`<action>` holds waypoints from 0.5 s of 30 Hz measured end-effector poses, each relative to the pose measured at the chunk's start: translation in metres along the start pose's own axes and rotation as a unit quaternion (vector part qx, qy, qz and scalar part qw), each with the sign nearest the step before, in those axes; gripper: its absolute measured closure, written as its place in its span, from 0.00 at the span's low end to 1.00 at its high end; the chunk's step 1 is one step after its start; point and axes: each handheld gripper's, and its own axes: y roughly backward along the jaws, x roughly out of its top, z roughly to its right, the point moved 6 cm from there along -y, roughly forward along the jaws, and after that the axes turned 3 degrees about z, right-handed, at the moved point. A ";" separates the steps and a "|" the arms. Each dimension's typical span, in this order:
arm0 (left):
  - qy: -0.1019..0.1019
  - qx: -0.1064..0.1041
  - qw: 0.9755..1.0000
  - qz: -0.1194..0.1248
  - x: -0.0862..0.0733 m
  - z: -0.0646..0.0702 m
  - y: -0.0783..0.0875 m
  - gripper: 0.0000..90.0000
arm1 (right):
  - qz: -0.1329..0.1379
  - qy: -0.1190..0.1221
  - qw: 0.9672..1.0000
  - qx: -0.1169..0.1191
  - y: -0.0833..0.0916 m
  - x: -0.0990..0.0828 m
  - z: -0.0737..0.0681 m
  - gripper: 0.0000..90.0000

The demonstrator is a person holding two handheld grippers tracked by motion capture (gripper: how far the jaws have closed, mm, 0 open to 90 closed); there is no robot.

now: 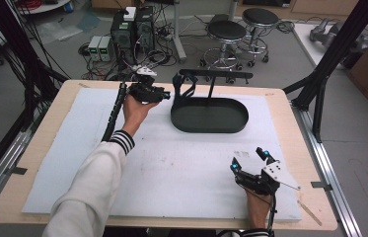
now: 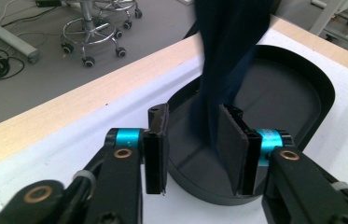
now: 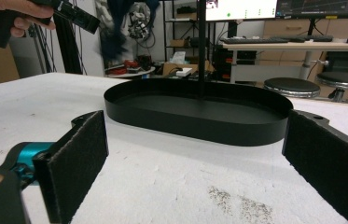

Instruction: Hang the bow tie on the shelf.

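Left gripper [image 1: 165, 94] sits by the end of the rack's top bar [image 1: 216, 74], jaws part open around a dark blue cloth [image 2: 225, 56] that hangs from the bar into the black oval tray [image 1: 210, 129]; the right pad looks close to the fabric, contact unclear. Right gripper [image 1: 250, 159] rests on the white mat [image 1: 171, 168], jaws wide, holding nothing. Risk: the cloth looks barely draped over the bar, so a snag on withdrawal likely drags it off or tips the rack.
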 end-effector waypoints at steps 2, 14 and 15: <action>-0.001 0.000 1.000 0.002 0.000 0.000 0.001 0.68 | 0.000 0.001 1.000 0.000 0.000 0.000 0.000 0.07; -0.043 0.016 0.998 0.050 -0.011 0.000 0.021 0.37 | 0.000 -0.001 1.000 0.003 0.000 0.000 0.000 0.07; -0.056 0.020 0.996 0.068 -0.017 -0.002 0.027 0.33 | 0.000 0.000 1.000 0.003 0.000 0.000 0.000 0.07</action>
